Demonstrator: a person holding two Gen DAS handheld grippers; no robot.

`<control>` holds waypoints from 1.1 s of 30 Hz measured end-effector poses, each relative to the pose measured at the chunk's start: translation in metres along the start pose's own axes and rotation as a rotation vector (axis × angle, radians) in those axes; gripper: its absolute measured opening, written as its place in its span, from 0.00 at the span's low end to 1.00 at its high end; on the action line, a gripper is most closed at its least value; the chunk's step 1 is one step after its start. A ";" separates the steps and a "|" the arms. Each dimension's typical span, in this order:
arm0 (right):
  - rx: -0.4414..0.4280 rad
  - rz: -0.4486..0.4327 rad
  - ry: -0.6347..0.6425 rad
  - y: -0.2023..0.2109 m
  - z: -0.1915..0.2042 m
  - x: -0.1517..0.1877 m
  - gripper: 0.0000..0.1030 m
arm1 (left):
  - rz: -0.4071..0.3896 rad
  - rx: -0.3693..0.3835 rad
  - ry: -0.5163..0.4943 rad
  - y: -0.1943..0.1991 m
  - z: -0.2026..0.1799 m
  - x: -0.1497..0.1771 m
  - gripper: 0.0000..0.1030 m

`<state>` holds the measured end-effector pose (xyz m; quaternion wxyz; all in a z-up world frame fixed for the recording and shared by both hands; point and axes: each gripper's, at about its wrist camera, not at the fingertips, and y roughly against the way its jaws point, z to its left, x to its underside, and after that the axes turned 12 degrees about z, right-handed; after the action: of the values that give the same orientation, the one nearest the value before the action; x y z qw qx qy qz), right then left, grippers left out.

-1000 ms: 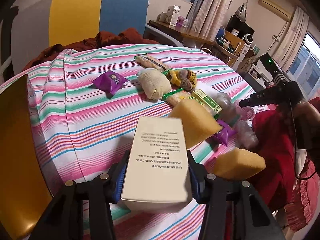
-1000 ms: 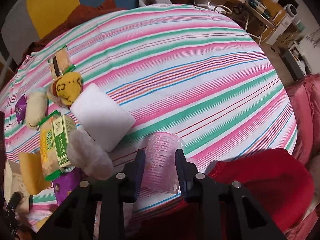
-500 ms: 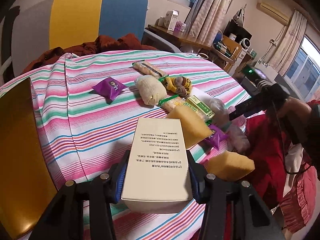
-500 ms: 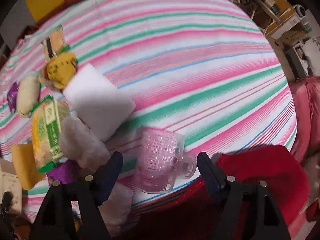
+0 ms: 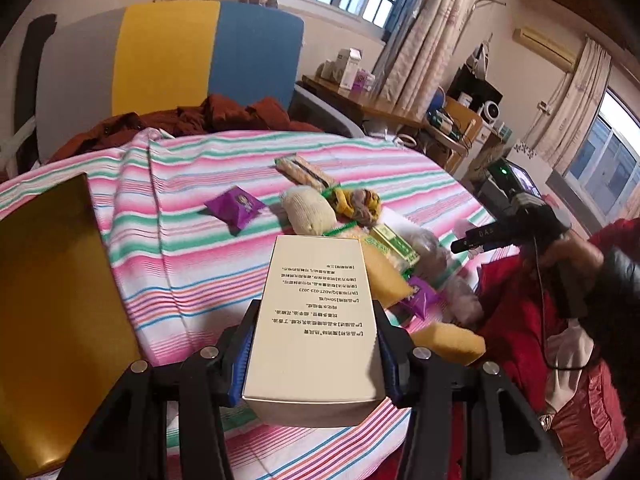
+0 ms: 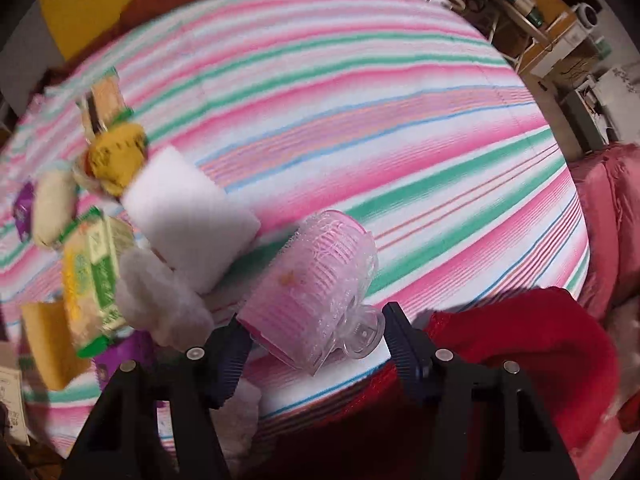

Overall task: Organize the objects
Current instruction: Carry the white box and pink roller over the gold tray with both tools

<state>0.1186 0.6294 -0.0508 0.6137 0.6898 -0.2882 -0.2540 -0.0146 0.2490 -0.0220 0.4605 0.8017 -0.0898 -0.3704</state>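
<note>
My left gripper (image 5: 316, 344) is shut on a cream cardboard box (image 5: 316, 312) with printed text, held above the near edge of the striped table (image 5: 192, 248). My right gripper (image 6: 316, 344) is open, its jaws wide apart on either side of a pink hair roller (image 6: 316, 284) that lies tilted on the table edge. A row of items lies on the cloth: a white foam block (image 6: 188, 216), a green snack pack (image 6: 94, 264), yellow sponges (image 5: 386, 276), a purple sachet (image 5: 236, 206), rolled socks (image 5: 308, 210) and a fluffy white puff (image 6: 160, 296).
A gold tray (image 5: 52, 304) stands at the left of the table. A multicoloured chair (image 5: 168, 52) with brown clothing is behind it. Red fabric (image 6: 520, 360) covers the lap at the table's near right edge. A cluttered desk (image 5: 360, 100) stands at the back.
My right gripper has opened and let go of the pink hair roller, which now lies on the table between the jaws. The left gripper has lifted slightly with the box still in it.
</note>
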 end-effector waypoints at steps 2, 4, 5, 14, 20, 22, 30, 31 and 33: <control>-0.007 -0.058 0.006 0.010 0.001 0.005 0.62 | -0.020 -0.008 0.015 0.009 0.004 -0.001 0.49; -0.023 -0.087 0.003 0.017 -0.001 0.007 0.62 | -0.041 -0.012 0.033 0.019 0.010 -0.001 0.49; -0.035 -0.115 0.009 0.026 0.003 0.009 0.62 | -0.051 -0.018 0.043 0.024 0.013 0.000 0.49; -0.165 -0.316 0.210 0.097 0.087 0.031 0.62 | -0.137 -0.116 0.214 0.072 0.073 0.016 0.49; -0.318 -0.344 0.452 0.124 0.205 0.061 0.62 | -0.166 -0.243 0.347 0.100 0.127 0.044 0.49; -0.367 -0.336 0.535 0.126 0.249 0.075 0.62 | -0.169 -0.286 0.393 0.107 0.144 0.056 0.49; -0.423 -0.253 0.758 0.104 0.399 0.108 0.62 | -0.144 -0.399 0.523 0.116 0.188 0.101 0.49; -0.424 -0.246 0.772 0.100 0.412 0.110 0.63 | -0.139 -0.413 0.531 0.116 0.191 0.105 0.49; -0.412 -0.250 0.786 0.095 0.429 0.110 0.63 | -0.133 -0.440 0.547 0.116 0.197 0.109 0.50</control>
<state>-0.1142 0.2437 -0.0065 0.7655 0.6267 0.1082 -0.0974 -0.0474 -0.0019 -0.0437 0.6041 0.7569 0.1708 -0.1817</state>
